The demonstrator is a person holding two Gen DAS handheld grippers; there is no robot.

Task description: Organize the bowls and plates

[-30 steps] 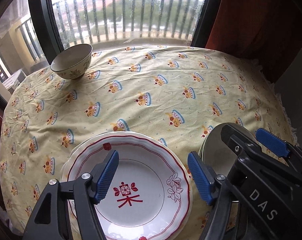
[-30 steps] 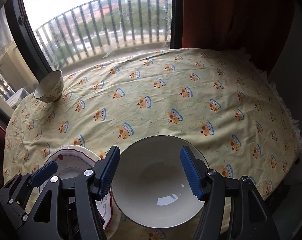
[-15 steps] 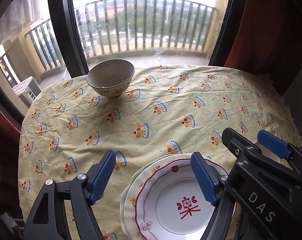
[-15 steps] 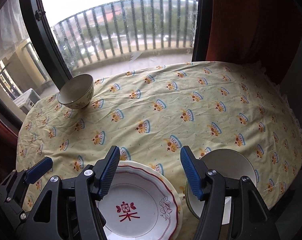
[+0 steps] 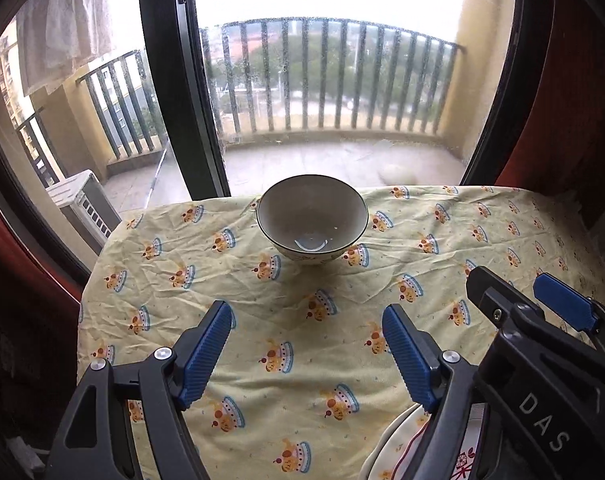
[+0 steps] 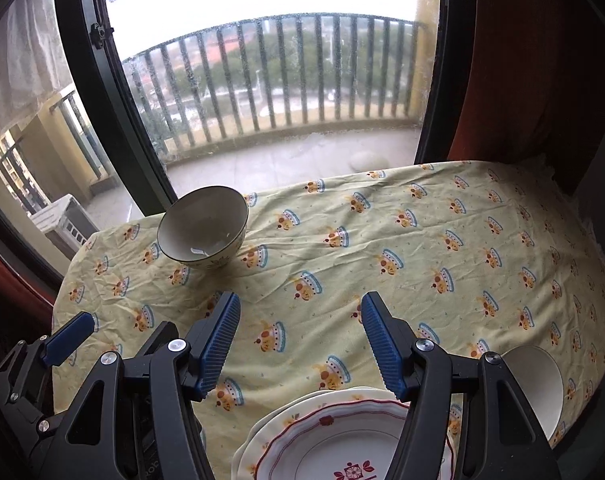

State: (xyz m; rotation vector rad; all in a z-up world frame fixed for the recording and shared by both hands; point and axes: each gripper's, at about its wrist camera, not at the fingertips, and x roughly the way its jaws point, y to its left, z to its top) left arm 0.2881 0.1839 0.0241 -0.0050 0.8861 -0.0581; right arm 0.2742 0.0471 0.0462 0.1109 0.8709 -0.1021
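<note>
- My left hand-held gripper (image 5: 306, 350) stands released: its two ribbed blue pads (image 5: 204, 354) on black angular arms are spread wide, with only cloth between them.
- My right hand-held gripper (image 6: 300, 346) is likewise released, its grooved blue pads (image 6: 382, 346) apart and nothing between them; in the left wrist view its black body and blue tip show at the lower right edge.
- Below both lies the bench (image 5: 262, 300), covered in a wrinkled pale yellow cloth printed with small orange and blue crown shapes.
- The small bowl (image 5: 312, 218) is round, deep and glossy, pale inside with a thin dark rim and a leafy pattern outside. It stands upright near the far edge of the bench, straight ahead of the left hand-held gripper and well apart from its pads.
- From the right wrist, the small bowl (image 6: 203, 226) sits ahead and to the left.
- The plates (image 6: 334, 432), stacked, scalloped, cream with a red rim line and a red flower mark, lie just beneath the right hand-held gripper.
- A plain white bowl (image 6: 538, 384) shows partly behind its right arm, near the bench's right edge.
- Beyond the bench, a dark-framed window (image 5: 174, 80) shows balcony railing.
</note>
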